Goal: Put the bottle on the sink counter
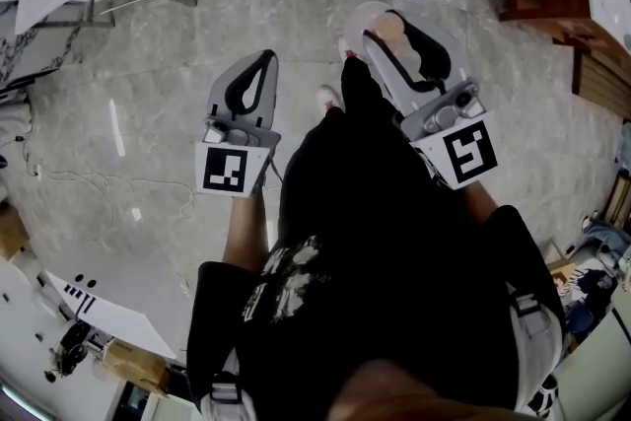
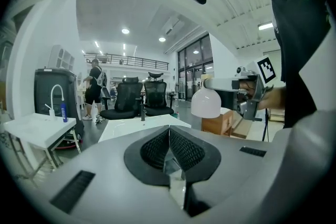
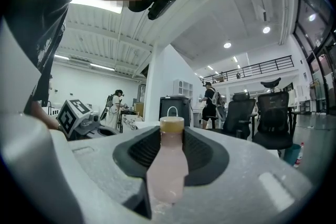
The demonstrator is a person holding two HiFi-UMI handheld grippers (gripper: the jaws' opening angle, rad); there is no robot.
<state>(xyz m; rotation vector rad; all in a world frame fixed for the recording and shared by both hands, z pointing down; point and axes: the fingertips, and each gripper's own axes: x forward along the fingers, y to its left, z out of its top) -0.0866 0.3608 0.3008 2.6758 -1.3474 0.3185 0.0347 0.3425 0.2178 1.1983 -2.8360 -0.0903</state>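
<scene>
Right gripper (image 3: 171, 139) clamped on a pale pink plastic bottle (image 3: 167, 170)
The bottle stands upright between the black ribbed pads (image 3: 139, 150), its tan cap (image 3: 171, 124) clear above them. Two black office chairs (image 3: 273, 113) stand beyond, at right.

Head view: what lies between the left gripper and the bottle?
Between left gripper and bottle: stone floor, the person's dark leg and a white shoe, seen in head view.

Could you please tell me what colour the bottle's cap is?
The cap is tan-gold, on a pale pink bottle; clearest in the right gripper view.
</scene>
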